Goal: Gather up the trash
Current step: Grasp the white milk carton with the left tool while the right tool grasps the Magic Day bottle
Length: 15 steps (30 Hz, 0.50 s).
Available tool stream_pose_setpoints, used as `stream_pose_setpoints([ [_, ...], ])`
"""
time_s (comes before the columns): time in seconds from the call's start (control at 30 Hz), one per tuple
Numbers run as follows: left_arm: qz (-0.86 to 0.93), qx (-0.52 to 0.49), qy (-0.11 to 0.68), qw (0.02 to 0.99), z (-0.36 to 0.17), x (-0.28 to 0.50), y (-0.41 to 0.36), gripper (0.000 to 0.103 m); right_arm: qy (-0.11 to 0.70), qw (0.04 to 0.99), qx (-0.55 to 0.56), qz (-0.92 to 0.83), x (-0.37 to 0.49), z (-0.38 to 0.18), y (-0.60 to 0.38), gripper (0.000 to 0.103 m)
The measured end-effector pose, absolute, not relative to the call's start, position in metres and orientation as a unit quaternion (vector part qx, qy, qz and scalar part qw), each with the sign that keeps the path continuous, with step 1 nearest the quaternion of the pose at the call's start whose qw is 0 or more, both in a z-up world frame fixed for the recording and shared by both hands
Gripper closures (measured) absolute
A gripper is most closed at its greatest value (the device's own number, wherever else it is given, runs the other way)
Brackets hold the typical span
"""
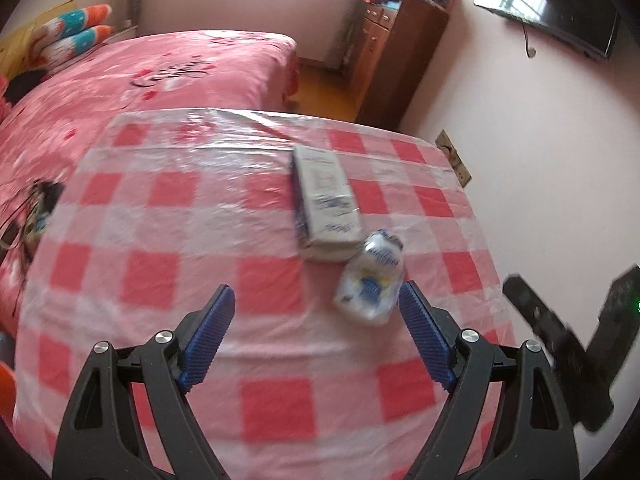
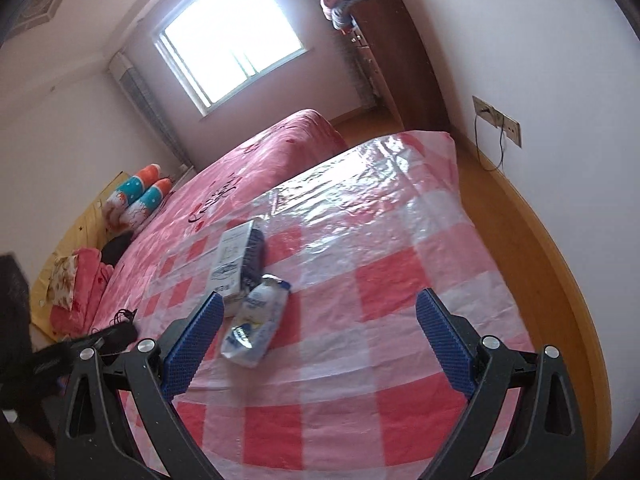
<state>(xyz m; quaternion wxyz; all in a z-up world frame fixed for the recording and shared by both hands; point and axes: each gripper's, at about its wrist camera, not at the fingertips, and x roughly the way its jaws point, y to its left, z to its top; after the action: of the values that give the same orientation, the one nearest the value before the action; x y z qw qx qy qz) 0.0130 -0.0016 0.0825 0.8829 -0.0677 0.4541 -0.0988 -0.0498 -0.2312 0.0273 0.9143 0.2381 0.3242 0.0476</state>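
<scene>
While both ribbed-padded grippers gape empty, crinkled pouch touches flat carton

The left wrist view is smeared by motion, so the print on the box and on the crumpled packet just beside it cannot be read. The table runs out of the picture at its near edge, behind the black arms of the left gripper, whose bases are cut off. At the picture's right edge a dark blurred shape, likely part of the right gripper, cannot be made out. In the right wrist view the box partly hides behind a blue pad.
</scene>
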Motion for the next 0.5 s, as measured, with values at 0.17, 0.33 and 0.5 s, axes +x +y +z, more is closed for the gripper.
stream_pose_setpoints([
  [0.17,-0.084,-0.046,0.462,0.882,0.063,0.056,-0.031,0.018,0.316,0.914,0.250,0.041,-0.056,0.030,-0.245,0.007],
  [0.33,-0.060,-0.048,0.474,0.877,0.043,0.095,-0.037,0.018,0.310,0.914,0.260,0.034,-0.058,0.029,-0.255,0.007],
  [0.5,-0.045,-0.061,0.495,0.866,0.025,0.129,-0.039,0.018,0.315,0.908,0.274,0.028,-0.056,0.024,-0.265,0.007],
])
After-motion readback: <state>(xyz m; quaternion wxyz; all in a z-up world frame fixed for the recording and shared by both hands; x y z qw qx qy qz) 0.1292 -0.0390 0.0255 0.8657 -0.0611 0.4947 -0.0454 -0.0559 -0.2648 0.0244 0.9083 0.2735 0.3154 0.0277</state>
